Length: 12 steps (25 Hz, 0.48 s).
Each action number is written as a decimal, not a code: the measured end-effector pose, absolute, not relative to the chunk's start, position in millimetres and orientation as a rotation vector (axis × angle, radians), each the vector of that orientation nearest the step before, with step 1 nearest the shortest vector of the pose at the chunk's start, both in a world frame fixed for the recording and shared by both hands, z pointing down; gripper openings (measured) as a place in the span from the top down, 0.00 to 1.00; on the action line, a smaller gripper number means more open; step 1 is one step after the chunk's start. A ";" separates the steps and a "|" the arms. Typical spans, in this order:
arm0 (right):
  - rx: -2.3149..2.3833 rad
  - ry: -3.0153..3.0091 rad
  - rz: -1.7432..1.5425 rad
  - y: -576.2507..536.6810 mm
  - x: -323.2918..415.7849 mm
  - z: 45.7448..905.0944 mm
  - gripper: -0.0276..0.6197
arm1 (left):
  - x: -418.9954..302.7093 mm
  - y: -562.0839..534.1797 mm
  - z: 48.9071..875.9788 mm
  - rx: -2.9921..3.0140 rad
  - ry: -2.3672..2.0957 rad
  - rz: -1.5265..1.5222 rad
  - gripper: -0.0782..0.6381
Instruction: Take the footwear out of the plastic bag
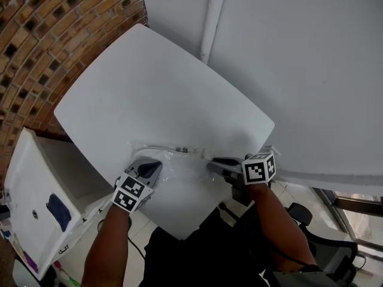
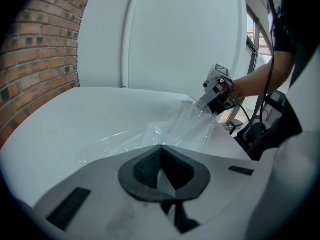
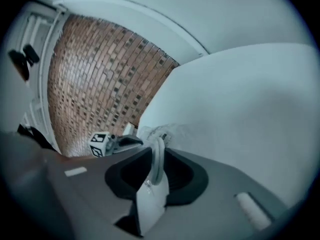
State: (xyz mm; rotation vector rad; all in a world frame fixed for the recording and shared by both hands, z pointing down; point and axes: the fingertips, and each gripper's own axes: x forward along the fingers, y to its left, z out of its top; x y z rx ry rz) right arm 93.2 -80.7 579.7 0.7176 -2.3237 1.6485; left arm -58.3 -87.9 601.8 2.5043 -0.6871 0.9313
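**Entry 1. Left gripper (image 2: 160, 165).** My fingers (image 2: 142, 166) are together, pinching a fold of the clear plastic bag (image 2: 175, 129) at its near end.

**Entry 2. Right gripper (image 3: 154, 159).** My fingers (image 3: 127, 171) are clamped on a pale strip (image 3: 151, 196). It stands on edge between them and runs past their tips into the crumpled film. Whether it is footwear or folded bag, I cannot tell.

**Entry 3. Plastic bag.** It spans from my left fingers to my right ones. It lies flat just ahead of the left fingertips and is lifted where the right fingers grip it. I cannot make out any separate footwear shape through the film.

**Entry 4. White box (image 1: 36, 202).** It sits off the table, out to the left of my left fingers.

**Entry 5. White table (image 1: 155, 88).** It lies under both fingertips and extends well beyond them.

**Entry 6. Brick wall (image 1: 48, 34).** It stands far beyond my left fingers.

**Entry 7. White wall with an upright pipe (image 1: 210, 23).** It stands far ahead of both sets of fingers.
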 end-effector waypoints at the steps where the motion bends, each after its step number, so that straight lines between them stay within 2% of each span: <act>1: 0.706 -2.346 1.697 -80.4 92.7 574.7 0.84 | -58.8 -87.8 600.8 2.501 -0.696 0.906 0.88; 6: 0.682 -2.278 1.667 -66.5 87.8 586.7 0.82 | -60.4 -84.2 602.3 2.500 -0.657 0.910 0.88; 12: 0.656 -2.238 1.660 -61.5 84.7 600.7 0.69 | -60.0 -81.8 602.3 2.521 -0.617 0.895 0.89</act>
